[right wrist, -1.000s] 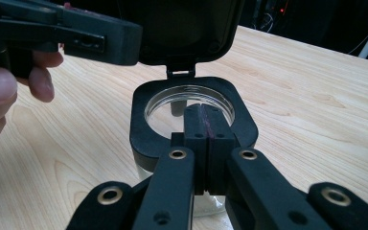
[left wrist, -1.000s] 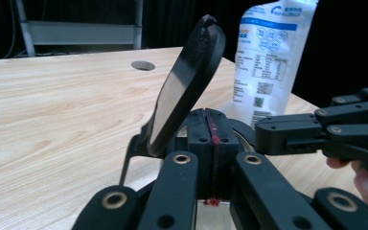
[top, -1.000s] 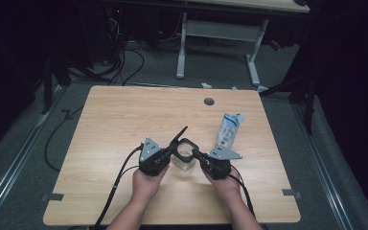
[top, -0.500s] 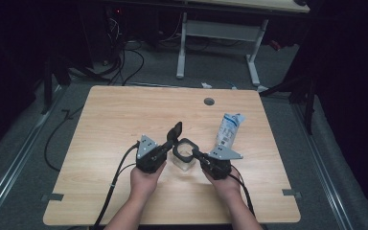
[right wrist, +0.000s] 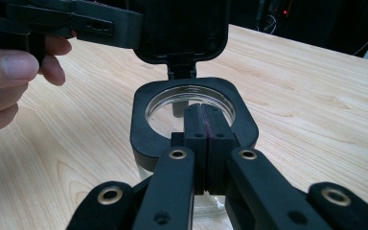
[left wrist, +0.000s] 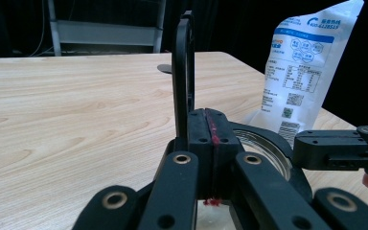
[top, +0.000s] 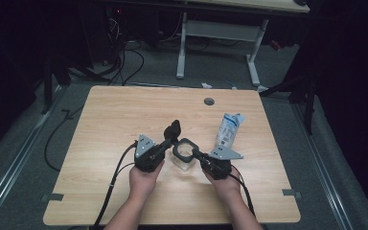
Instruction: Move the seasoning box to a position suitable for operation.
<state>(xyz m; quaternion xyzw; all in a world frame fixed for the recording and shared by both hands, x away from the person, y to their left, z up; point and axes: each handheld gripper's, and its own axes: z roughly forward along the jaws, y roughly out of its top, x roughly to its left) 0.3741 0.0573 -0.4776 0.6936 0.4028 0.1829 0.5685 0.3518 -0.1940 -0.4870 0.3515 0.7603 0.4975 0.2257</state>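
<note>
1. The left gripper (top: 172, 130) pinches the hinged lid (top: 174, 128), raised upright.
2. The right gripper (top: 195, 152) clamps the rim of the clear jar (top: 184, 154) at mid-table (top: 115, 115).
3. Opening seems the step underway; next, likely filling from the pouch (top: 227, 129).

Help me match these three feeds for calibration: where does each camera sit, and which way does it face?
High view: above the person's side, looking forward and down at the table; both forearms enter from below.
Left gripper view: rides the left gripper, facing the raised lid and pouch.
Right gripper view: rides the right gripper, facing the jar; a hand shows.
All three show the jar.
</note>
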